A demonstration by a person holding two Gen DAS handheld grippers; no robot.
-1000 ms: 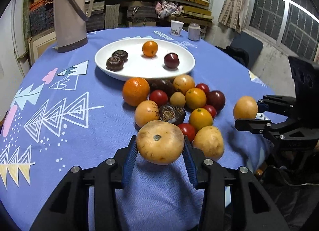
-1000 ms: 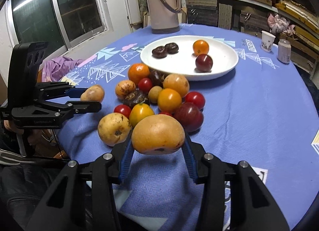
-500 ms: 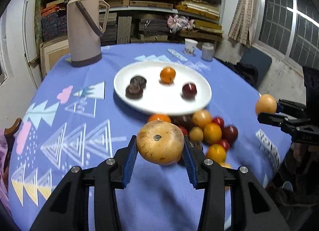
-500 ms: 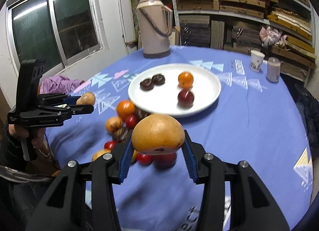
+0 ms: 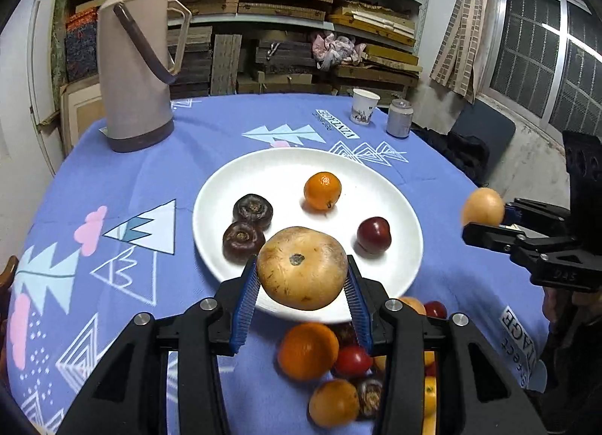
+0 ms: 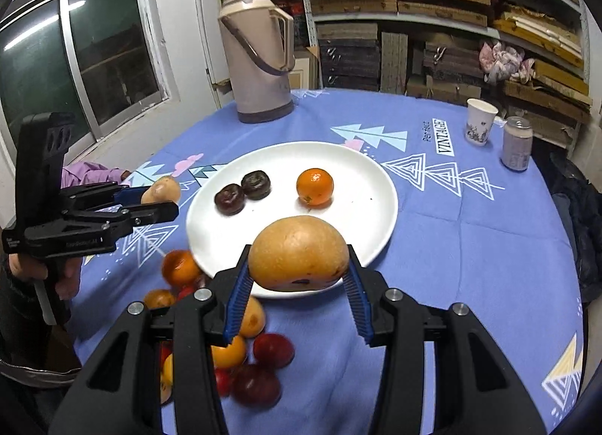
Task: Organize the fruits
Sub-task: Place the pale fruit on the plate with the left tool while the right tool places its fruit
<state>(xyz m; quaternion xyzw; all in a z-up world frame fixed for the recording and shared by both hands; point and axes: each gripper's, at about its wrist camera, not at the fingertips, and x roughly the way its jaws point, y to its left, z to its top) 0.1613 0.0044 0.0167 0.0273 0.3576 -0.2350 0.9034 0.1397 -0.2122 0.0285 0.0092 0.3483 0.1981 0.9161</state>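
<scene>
White plate on bench holds four: two dark chestnut-like fruits at 9 o'clock, one orange at 12, one plum at 3. Left gripper pinches tan fruit; right gripper pinches golden fruit.

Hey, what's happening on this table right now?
A person is sorting fruit with two handheld grippers. The left gripper and right gripper each clamp a tan round fruit above the white plate's near edge. The plate holds four fruits; a loose pile waits below.
</scene>
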